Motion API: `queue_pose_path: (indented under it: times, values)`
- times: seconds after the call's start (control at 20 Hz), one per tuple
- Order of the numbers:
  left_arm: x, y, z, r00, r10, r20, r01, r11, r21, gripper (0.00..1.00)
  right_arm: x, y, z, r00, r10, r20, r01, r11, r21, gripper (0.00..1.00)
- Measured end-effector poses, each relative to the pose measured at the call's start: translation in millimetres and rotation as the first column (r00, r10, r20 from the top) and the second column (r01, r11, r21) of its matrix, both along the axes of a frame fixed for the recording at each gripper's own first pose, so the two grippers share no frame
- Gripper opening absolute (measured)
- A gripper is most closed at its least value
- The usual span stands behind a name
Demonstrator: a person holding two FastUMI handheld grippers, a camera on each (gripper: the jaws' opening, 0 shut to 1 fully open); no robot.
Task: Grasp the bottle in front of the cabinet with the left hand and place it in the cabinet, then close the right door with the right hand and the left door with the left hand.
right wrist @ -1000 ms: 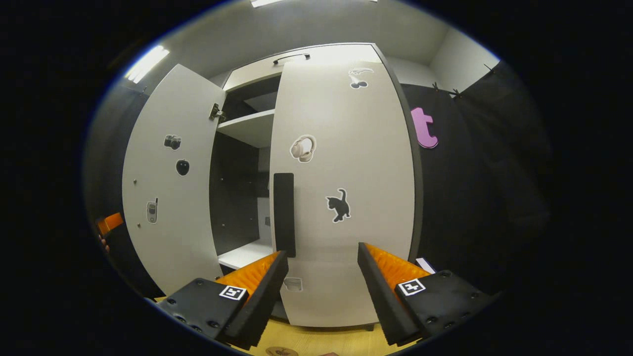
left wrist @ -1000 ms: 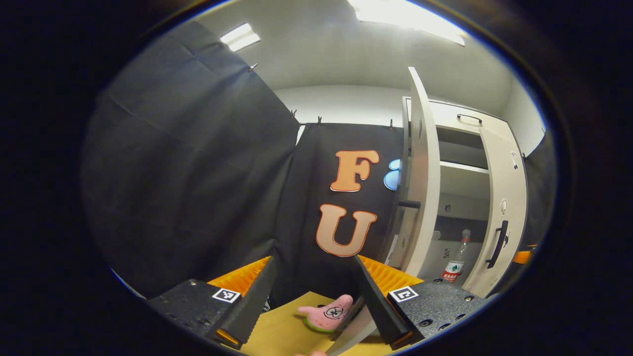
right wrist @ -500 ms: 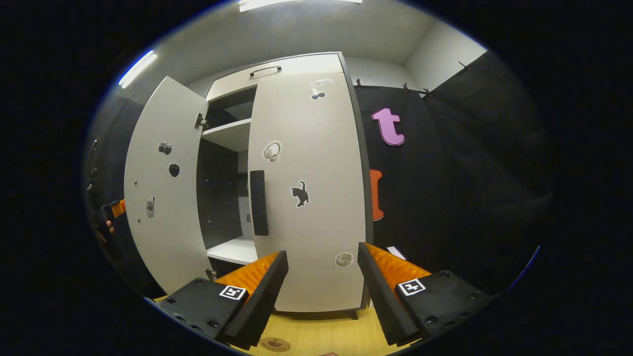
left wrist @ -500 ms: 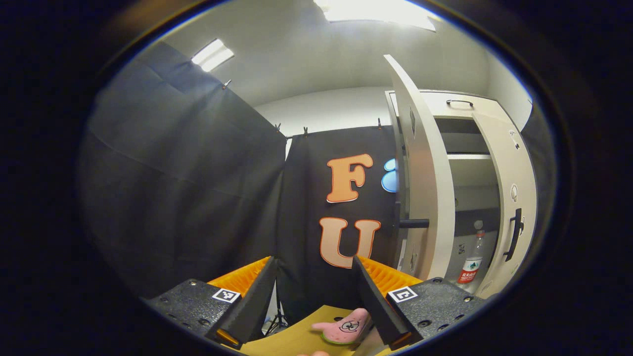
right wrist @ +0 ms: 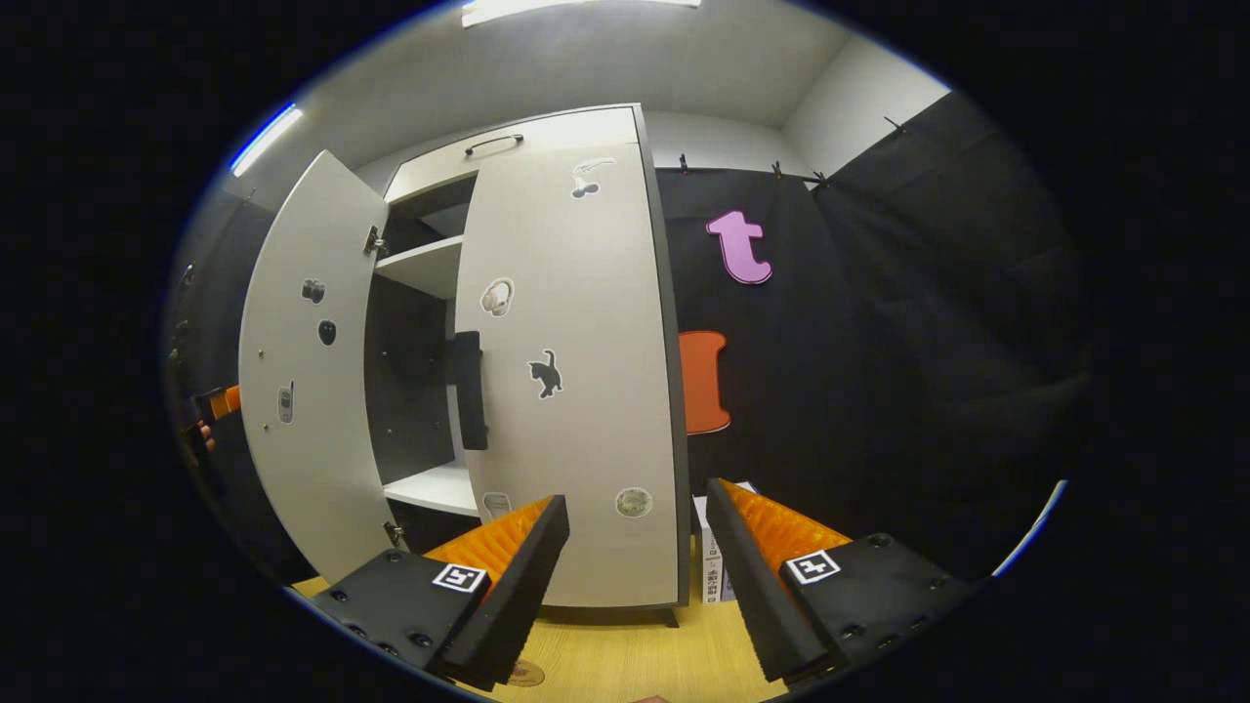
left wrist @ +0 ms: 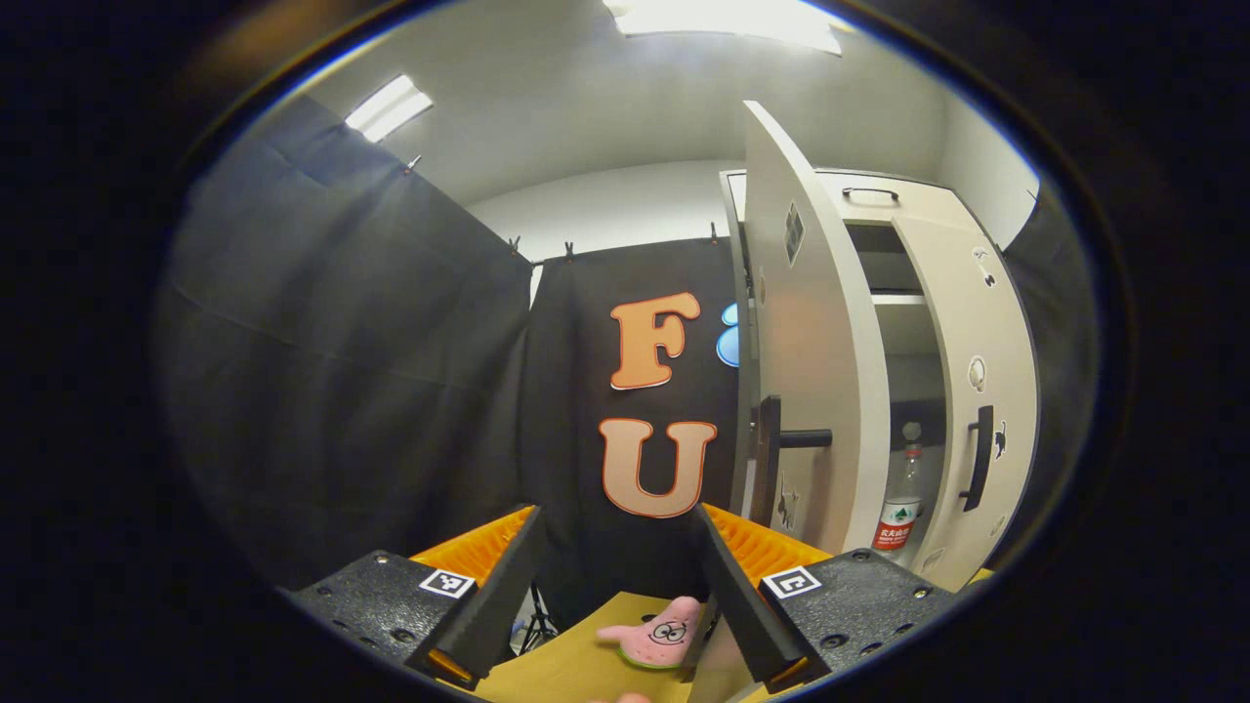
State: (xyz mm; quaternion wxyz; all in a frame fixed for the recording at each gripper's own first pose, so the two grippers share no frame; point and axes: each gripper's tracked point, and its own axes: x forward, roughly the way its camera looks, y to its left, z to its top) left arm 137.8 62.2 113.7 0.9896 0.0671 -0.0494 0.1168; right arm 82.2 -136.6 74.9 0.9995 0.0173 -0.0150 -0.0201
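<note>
Left gripper view: low, tilted upward, off the cabinet's (left wrist: 879, 210) left side, facing the booth wall; cabinet right of its claw. Right gripper view: low, frontal, near; cabinet (right wrist: 547, 132) above-left of its claw. Shared: cabinet.

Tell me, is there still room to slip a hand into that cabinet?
Yes: a gap stays between the left door and right door, with bare shelf behind. In the left gripper view, the bottle stands inside the gap.
</note>
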Motion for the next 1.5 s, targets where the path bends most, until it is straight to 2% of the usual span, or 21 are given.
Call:
queue_pose_path:
  times: [0.1,0.3,0.6,0.65,0.7,0.75,0.8,0.85,0.9,0.95,1.2,1.35,1.4,1.5]
  values:
    - [0,-10,-3,1.0,-0.013,-0.002,0.013,1.0,-0.013,0.87,-3,-2,0,1.0,0.007,-0.004,-0.007,1.0,-0.002,0.95]
    - [0,-28,-6,0.999,-0.032,-0.001,0.032,0.999,-0.033,0.87,-7,-8,-1,1.0,0.012,-0.003,-0.012,1.0,-0.01,0.95]
    - [7,-71,-16,0.993,-0.122,-0.001,0.121,0.99,-0.071,0.91,-15,-22,2,1.0,-0.004,0.007,0.004,1.0,-0.011,0.95]
    - [9,-80,-18,0.99,-0.14,-0.005,0.139,0.988,-0.071,0.92,-17,-24,3,1.0,-0.008,0.006,0.008,1.0,-0.008,0.95]
    - [13,-88,-21,0.987,-0.158,-0.008,0.157,0.985,-0.071,0.88,-19,-27,3,1.0,-0.012,0.005,0.012,1.0,-0.006,0.95]
    - [18,-94,-20,0.984,-0.176,-0.011,0.175,0.982,-0.072,0.88,-21,-30,3,1.0,-0.017,0.006,0.017,1.0,-0.004,0.95]
    - [23,-100,-18,0.98,-0.197,-0.011,0.195,0.978,-0.071,0.92,-23,-34,3,1.0,-0.024,0.008,0.025,1.0,-0.002,0.95]
    - [34,-106,-15,0.977,-0.213,-0.012,0.212,0.975,-0.069,0.88,-25,-37,4,0.999,-0.033,0.009,0.033,0.999,0.0,0.95]
    - [42,-111,-12,0.973,-0.23,-0.01,0.229,0.971,-0.07,0.93,-26,-40,4,0.999,-0.041,0.01,0.041,0.999,0.004,0.95]
    - [46,-120,-13,0.97,-0.241,-0.007,0.24,0.968,-0.074,0.91,-28,-42,5,0.999,-0.045,0.012,0.045,0.999,0.011,0.95]
    - [43,-149,-32,0.958,-0.285,-0.028,0.281,0.953,-0.11,0.94,-32,-51,2,0.998,-0.061,0.013,0.061,0.998,0.022,0.95]
    - [57,-154,-40,0.951,-0.305,-0.039,0.298,0.946,-0.126,0.91,-33,-57,-1,0.997,-0.079,0.0,0.079,0.997,0.016,0.95]
    - [60,-156,-44,0.949,-0.311,-0.042,0.304,0.943,-0.133,0.94,-33,-57,-1,0.997,-0.08,-0.001,0.08,0.997,0.016,0.95]
    - [66,-161,-54,0.943,-0.329,-0.054,0.317,0.934,-0.164,0.94,-34,-60,0,0.996,-0.092,0.0,0.092,0.996,0.01,0.95]
